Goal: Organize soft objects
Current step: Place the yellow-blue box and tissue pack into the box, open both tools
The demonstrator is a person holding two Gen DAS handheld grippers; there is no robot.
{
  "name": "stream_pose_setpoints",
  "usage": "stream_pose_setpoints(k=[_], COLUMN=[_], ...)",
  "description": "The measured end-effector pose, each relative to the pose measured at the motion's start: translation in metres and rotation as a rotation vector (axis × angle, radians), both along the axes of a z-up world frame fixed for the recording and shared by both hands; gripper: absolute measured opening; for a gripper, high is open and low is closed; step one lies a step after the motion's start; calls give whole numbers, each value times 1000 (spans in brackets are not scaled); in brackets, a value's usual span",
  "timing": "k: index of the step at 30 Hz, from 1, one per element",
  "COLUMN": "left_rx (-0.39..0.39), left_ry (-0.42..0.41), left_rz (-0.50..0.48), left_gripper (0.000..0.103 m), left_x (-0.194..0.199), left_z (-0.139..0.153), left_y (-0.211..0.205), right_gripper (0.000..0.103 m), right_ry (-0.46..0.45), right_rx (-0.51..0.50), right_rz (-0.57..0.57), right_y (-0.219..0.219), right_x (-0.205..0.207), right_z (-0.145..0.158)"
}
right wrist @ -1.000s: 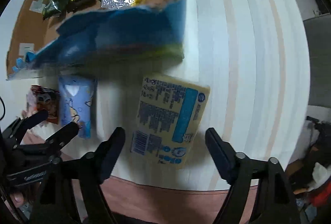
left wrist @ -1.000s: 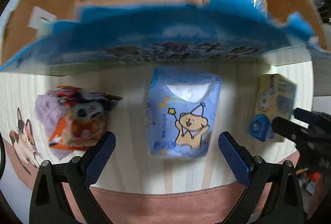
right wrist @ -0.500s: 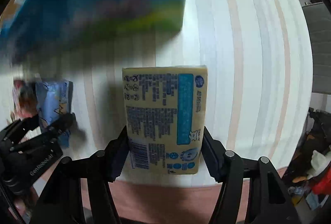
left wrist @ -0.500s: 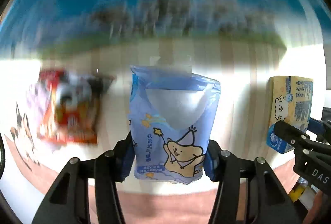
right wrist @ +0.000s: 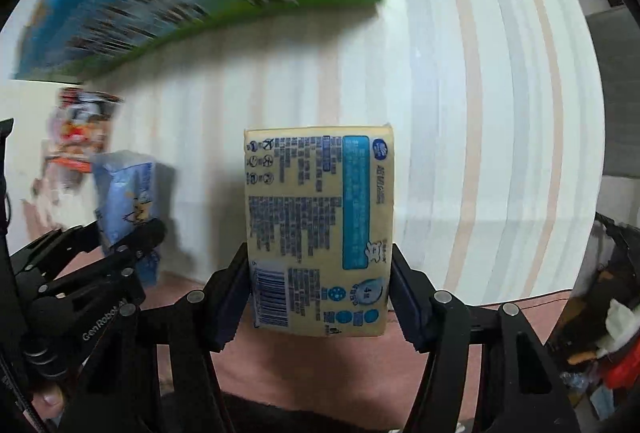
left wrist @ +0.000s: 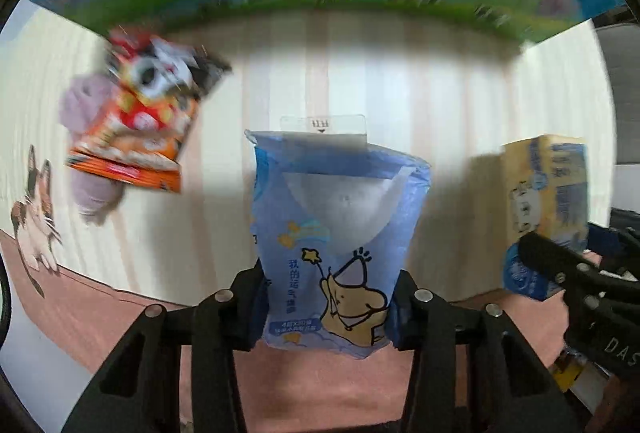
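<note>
Facing only rightward: yellow pack's [right wrist: 320, 233] barcode side.

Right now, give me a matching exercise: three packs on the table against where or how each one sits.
Things:
1. blue tissue pack
2. yellow tissue pack
3. orange snack bag

States:
A. lying loose on the striped table, over a purple cloth
B. clamped in the left gripper
C. clamped in the right gripper

Pairs: 1-B, 2-C, 3-A
</note>
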State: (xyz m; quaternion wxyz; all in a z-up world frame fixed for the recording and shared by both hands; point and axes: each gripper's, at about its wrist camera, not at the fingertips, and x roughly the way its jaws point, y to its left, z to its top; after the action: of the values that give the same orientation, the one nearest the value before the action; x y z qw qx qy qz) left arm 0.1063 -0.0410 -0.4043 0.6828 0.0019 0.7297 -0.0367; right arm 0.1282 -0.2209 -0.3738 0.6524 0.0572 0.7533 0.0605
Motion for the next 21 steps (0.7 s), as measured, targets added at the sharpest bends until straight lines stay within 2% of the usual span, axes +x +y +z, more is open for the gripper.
stream_pose_setpoints(k=[2, 8, 10, 13, 16, 21], left_rx=[-46, -135, -152, -170, -158, -153], left_ry=[-45, -222, -277, -321, -347, -288], left_rz=[6, -2, 8, 11, 15, 39], left_gripper=[42, 42, 42, 42, 42, 42], left_x=[-3, 11, 29, 83, 116, 174], left_z=[29, 135, 166, 193, 203, 192], left_y=[2, 12, 22, 25, 40, 56], right_gripper=[66, 66, 66, 66, 66, 66], right_ry=[-28, -216, -278, -339, -358, -357], right_rx=[46, 132, 145, 155, 161, 121], right_rz=[9, 71, 91, 102, 92, 72], right_y=[-1, 18, 22, 23, 37, 56], right_x=[-1, 21, 35, 68, 97, 140], right_z=[23, 137, 170, 205, 216, 200])
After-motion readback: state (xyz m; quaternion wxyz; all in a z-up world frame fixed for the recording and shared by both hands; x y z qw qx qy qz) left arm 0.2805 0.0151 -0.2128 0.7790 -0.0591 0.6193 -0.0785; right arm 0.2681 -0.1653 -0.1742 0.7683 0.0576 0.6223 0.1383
